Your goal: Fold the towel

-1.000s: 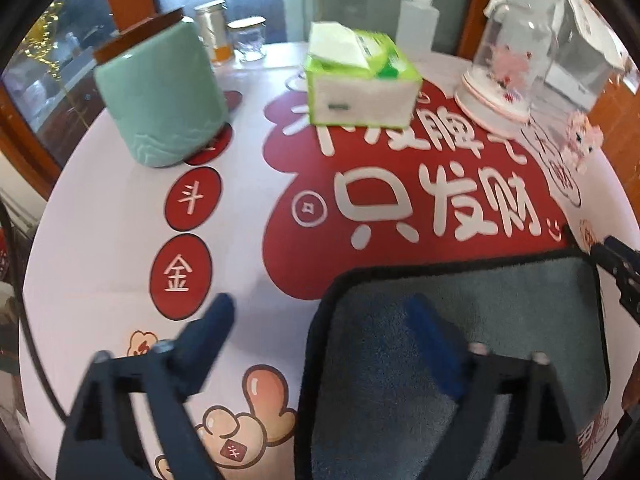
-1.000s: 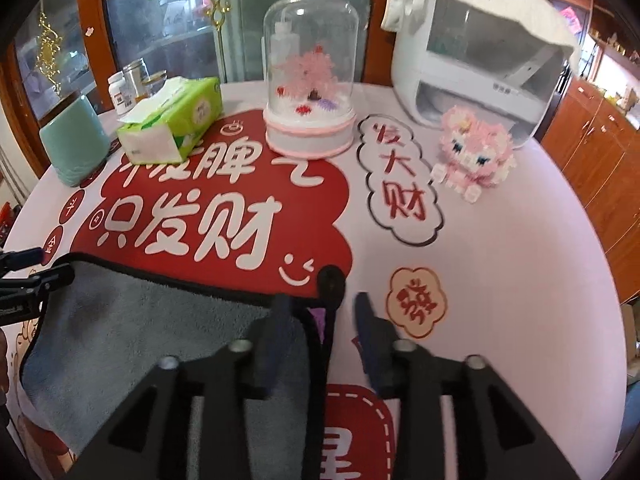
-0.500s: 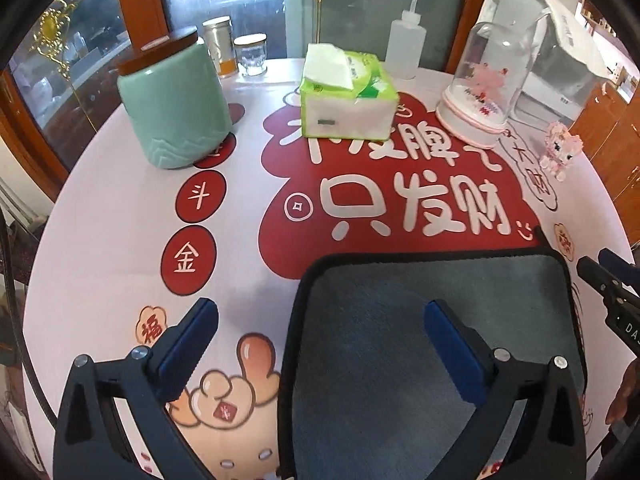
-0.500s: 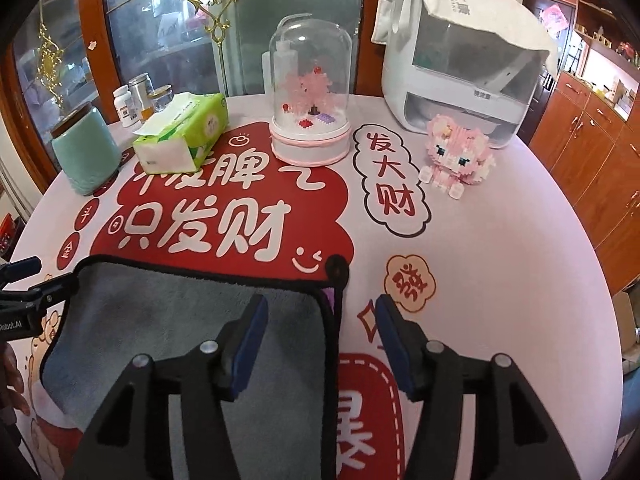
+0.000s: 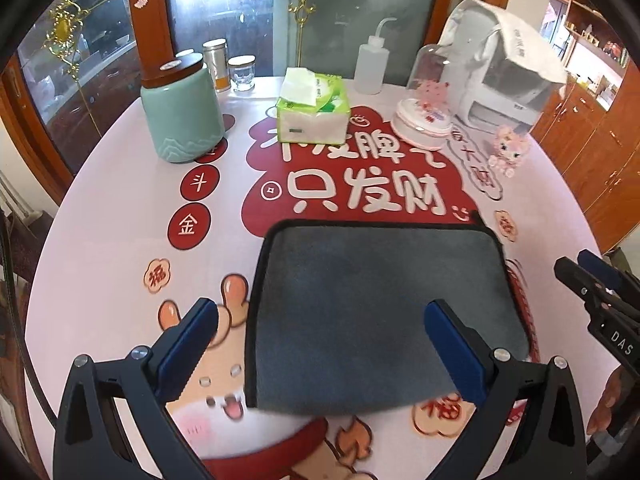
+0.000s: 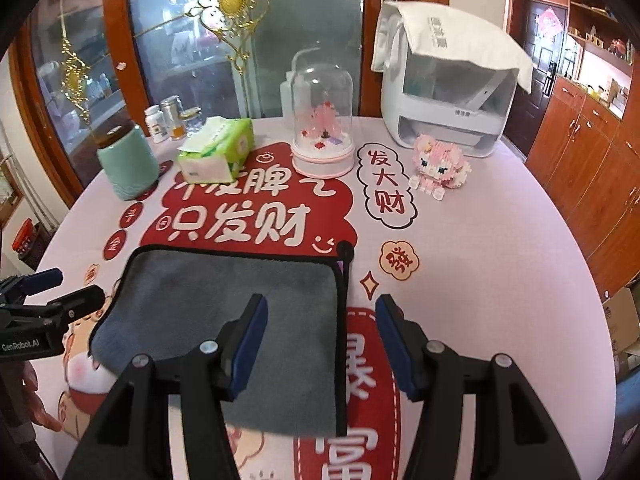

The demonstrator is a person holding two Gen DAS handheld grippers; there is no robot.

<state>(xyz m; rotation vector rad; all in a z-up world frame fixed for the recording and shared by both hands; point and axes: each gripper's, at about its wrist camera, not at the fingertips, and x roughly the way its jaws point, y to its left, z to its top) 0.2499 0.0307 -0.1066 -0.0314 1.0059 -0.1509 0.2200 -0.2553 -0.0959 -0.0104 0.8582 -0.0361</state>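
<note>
Left gripper [image 5: 320, 330]: jaws wide apart, empty, had lifted back off the towel's left edge.
Towel [image 5: 376, 312]: lay flat and folded on the bench [image 5: 120, 248].
Right gripper [image 6: 320, 328]: had opened, releasing the right corner.
Meaning: fold likely complete.

I see a round table covered by a pale pink printed cloth [image 5: 100, 248] with red panels and white characters. Lying flat on it near my side is a grey plush towel with black edging [image 5: 380, 304]. Toward the far edge stand a mint-green ceramic jar with a wooden lid [image 5: 182, 116], a green-and-white tissue pack [image 5: 314, 114], a translucent squeeze bottle [image 5: 372, 64], a clear glass dome on a pink base [image 6: 323, 128], a white box-shaped appliance draped with a cloth [image 6: 448, 96] and a pink block-built figurine [image 6: 440, 166]. Small jars [image 5: 230, 68] stand behind the mint jar.
</note>
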